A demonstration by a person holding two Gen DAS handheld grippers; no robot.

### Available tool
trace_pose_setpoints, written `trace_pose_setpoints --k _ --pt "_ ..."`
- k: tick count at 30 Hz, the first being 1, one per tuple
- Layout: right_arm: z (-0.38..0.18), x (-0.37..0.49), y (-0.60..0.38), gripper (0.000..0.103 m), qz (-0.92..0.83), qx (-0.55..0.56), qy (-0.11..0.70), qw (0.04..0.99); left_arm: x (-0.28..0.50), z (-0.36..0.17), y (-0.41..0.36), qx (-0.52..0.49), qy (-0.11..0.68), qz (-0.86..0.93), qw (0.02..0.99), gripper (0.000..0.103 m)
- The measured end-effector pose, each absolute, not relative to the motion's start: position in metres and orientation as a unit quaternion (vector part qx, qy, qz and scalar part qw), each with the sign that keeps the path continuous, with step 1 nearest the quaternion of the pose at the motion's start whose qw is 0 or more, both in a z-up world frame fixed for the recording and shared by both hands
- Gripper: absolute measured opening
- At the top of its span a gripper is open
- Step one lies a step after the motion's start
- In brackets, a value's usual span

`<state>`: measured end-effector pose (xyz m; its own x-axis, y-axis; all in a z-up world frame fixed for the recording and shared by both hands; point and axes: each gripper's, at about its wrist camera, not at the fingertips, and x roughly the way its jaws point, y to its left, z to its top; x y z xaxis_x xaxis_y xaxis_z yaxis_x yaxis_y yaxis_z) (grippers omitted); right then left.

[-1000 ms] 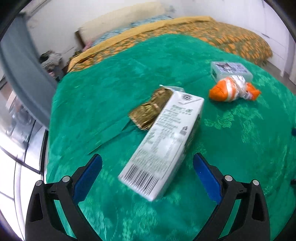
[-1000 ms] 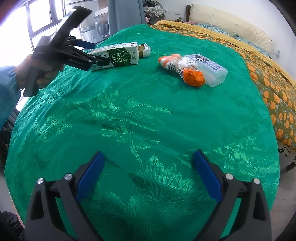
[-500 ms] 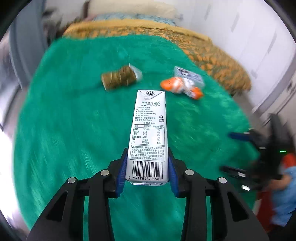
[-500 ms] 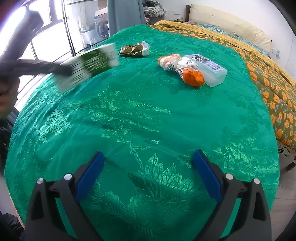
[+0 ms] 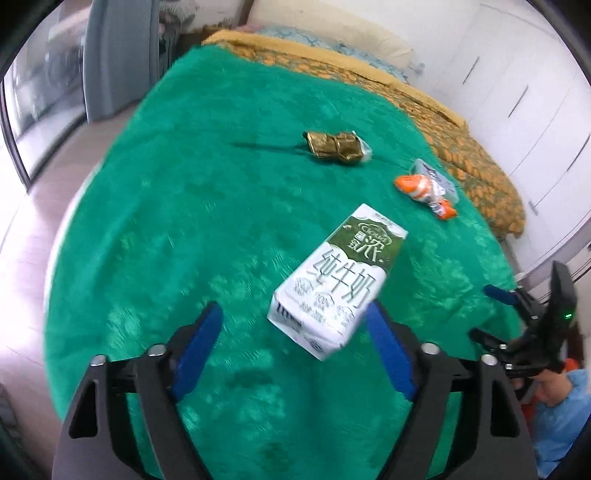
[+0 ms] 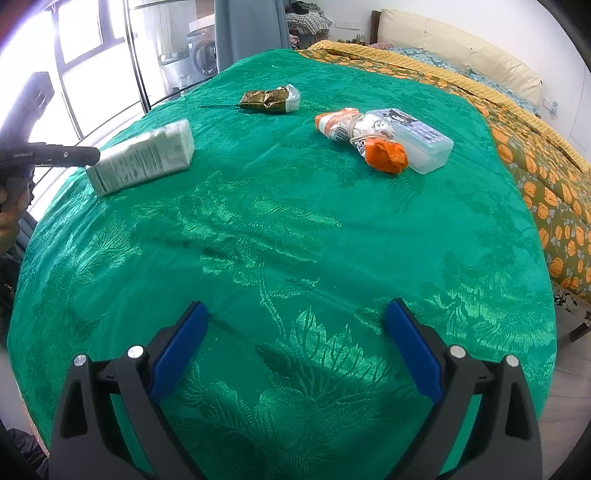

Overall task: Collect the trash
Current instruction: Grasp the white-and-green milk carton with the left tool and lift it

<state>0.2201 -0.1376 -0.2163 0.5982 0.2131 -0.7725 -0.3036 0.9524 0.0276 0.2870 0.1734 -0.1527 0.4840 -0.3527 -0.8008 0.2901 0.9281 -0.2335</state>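
Observation:
A white and green milk carton [image 5: 340, 277] sits tilted between the fingers of my left gripper [image 5: 293, 310], whose jaws are opening; neither blue pad presses on it. From the right wrist the carton [image 6: 144, 158] shows near the left edge of the green bedspread [image 6: 295, 229], just past the left gripper's black finger [image 6: 55, 155]. A crumpled gold wrapper [image 5: 336, 147] lies farther back. An orange and white bag [image 6: 364, 136] rests against a clear plastic box [image 6: 417, 136]. My right gripper [image 6: 297, 308] stands open above bare cloth, holding nothing.
An orange-patterned blanket [image 6: 535, 155] and a cream pillow [image 6: 461, 37] lie beyond the green cloth. A grey curtain [image 6: 247, 29] and windows [image 6: 92, 55] are at the far left. White wardrobe doors [image 5: 524, 85] stand on the other side. A sleeve [image 5: 561, 417] holds the right gripper.
Half a second ago the left gripper was shut on the carton and had carried it off from beside the gold wrapper. Now its jaws are wide apart and the carton has turned, green face showing. The right gripper stayed still.

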Motion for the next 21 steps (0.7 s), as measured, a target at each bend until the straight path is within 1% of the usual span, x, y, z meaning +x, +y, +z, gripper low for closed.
trace_pose_setpoints --k 2,3,9,13,16,18,19,20,21 --pt "-0.216 0.220 -0.137 0.094 0.145 -0.053 0.424 0.892 0.289 -0.148 0.166 -0.006 0.450 -0.191 0.872 0.095" --pt "-0.216 0.220 -0.138 0.094 0.145 -0.053 0.424 0.892 0.290 -0.146 0.162 0.005 0.442 -0.197 0.875 0.097" --pt "-0.216 0.220 -0.138 0.094 0.145 -0.053 0.424 0.892 0.303 -0.156 0.130 0.052 0.448 -0.269 0.851 0.097" --pt "-0.216 0.220 -0.137 0.094 0.145 -0.053 0.424 0.892 0.305 -0.168 0.101 0.125 0.440 -0.262 0.850 0.097" --pt "-0.216 0.220 -0.137 0.094 0.145 -0.053 0.424 0.892 0.304 -0.170 0.093 0.144 0.441 -0.252 0.849 0.097" --pt "-0.216 0.220 -0.137 0.094 0.145 -0.053 0.424 0.892 0.303 -0.172 0.088 0.149 0.445 -0.240 0.850 0.085" --pt "-0.216 0.220 -0.137 0.094 0.145 -0.053 0.424 0.892 0.303 -0.172 0.086 0.150 0.447 -0.226 0.852 0.072" --pt "-0.216 0.220 -0.137 0.094 0.145 -0.053 0.424 0.892 0.303 -0.172 0.086 0.149 0.448 -0.213 0.856 0.063" --pt "-0.216 0.220 -0.137 0.094 0.145 -0.053 0.424 0.892 0.302 -0.170 0.087 0.136 0.449 -0.198 0.860 0.061"
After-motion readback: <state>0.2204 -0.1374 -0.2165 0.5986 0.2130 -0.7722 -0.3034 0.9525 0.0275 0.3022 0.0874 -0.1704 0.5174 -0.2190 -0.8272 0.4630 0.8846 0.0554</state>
